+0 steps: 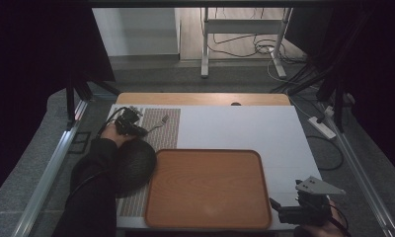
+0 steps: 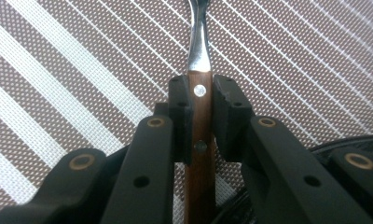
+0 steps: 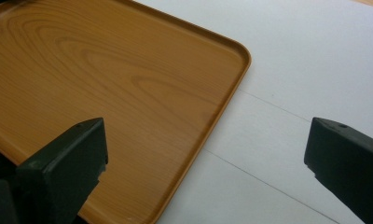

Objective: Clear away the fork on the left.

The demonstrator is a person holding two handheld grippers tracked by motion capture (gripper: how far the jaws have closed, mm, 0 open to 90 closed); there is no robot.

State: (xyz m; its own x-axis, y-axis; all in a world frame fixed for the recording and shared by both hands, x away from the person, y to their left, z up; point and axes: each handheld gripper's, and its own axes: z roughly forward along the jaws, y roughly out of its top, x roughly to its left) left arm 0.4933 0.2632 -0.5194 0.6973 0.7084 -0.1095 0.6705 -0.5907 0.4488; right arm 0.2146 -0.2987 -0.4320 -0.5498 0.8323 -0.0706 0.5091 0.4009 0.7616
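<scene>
While L tongs (image 2: 201, 109) clamp fork (image 2: 199, 70) handle over placemat (image 2: 72, 70), R tongs (image 3: 205, 154) gape; no writing.

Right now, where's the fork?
The wooden-handled fork is clamped in the left gripper, over the striped placemat at the table's far left, beyond the wooden tray.

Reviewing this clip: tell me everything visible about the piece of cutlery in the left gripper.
The cutlery has a brown wooden handle with two metal rivets and a shiny steel neck; its head is cut off in the left gripper view, and in the high view it is too small to tell. The left gripper is shut on the handle, its pads pressing both sides. It sits over the brown, white-striped woven placemat.
</scene>
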